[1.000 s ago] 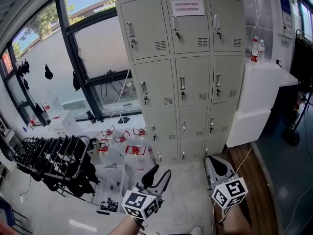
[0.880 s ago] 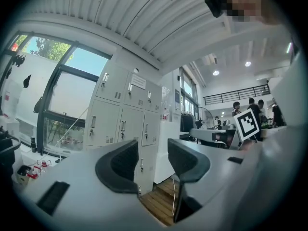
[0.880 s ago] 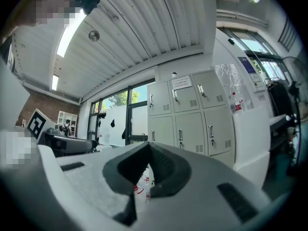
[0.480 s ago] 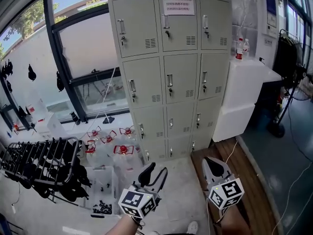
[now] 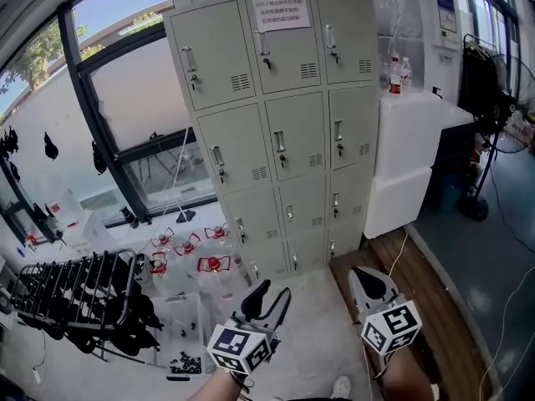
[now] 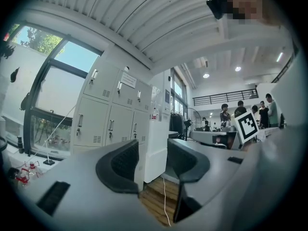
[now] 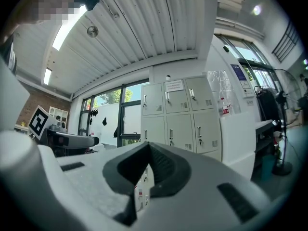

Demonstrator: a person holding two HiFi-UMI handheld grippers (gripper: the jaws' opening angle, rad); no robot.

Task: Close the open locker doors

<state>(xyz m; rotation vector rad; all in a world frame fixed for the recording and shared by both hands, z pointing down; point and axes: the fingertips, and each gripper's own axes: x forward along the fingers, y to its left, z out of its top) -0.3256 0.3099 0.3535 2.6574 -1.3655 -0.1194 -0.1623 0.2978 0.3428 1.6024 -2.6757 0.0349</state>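
Left tool (image 5: 272, 291) and right tool (image 5: 365, 276) sit low in the head view, side by side, both held level and pointing toward a grey locker (image 5: 276, 132). The left tool's jaws stand partly apart with nothing between them. The right tool's jaws are pressed together, also with nothing between them.

A tall window (image 5: 109, 115) fills the wall left of the locker. The locker has three columns of four doors (image 5: 292, 140), and every door looks flush with the frame. A white unit (image 5: 410, 157) stands against the locker's right side, with two bottles (image 5: 398, 75) on top. A black rack (image 5: 71, 286) lies at lower left. Near it, by the locker's foot, are red-and-clear items (image 5: 209, 263) and a clear bin (image 5: 180, 337) of small dark parts. A white cable (image 5: 399, 253) trails across a wooden strip (image 5: 426, 291) on the right. A printed notice (image 5: 280, 12) is stuck to the top middle door.

Grey floor (image 5: 318, 341) lies between the tools and the locker. The locker stands well apart from both tools, ahead of them. The left tool lines up with its middle column and the right tool with its right edge.

Compared with a second ago, the locker has slid leftward in the head view, and more of the room to the right now shows. Both tools' jaws are as they were.
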